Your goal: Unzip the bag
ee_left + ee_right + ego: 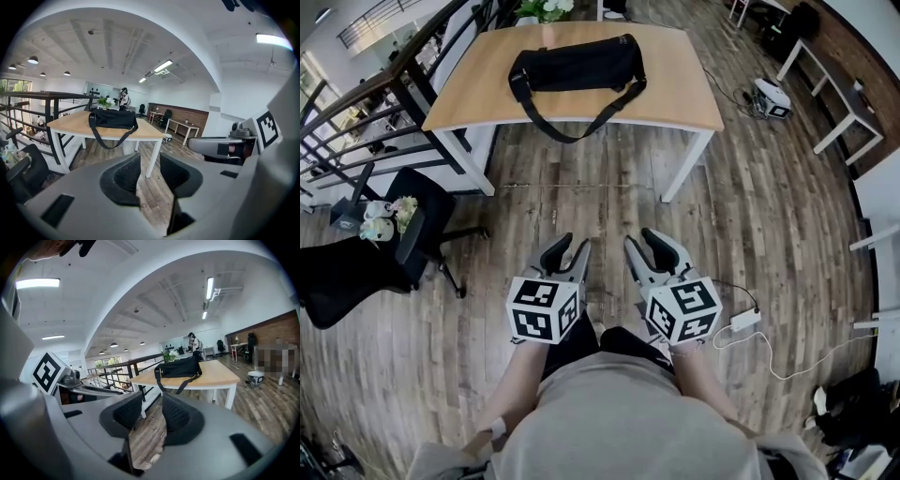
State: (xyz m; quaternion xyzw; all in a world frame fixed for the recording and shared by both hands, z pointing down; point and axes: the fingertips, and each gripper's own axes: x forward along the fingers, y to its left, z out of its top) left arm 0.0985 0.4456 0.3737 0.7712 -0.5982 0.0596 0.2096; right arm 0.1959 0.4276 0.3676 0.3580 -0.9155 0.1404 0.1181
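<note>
A wooden table (675, 103) stands near a black chair (427, 211) and railing (380, 67).

Comes to one black bag (577, 64), one wooden desk (680, 105), two tools (a left tool (572, 246) and a right tool (642, 242)), and one white power adapter (744, 320).

An open-plan office on a mezzanine level was shown. A wood-topped worktop (675, 103) on white legs, further desks (839, 94) ranged near a brick wall (276, 326), a black office chair (427, 202), a dark railing (42, 94), plank flooring (769, 234) and ceiling strip lights (162, 66) were seen.
</note>
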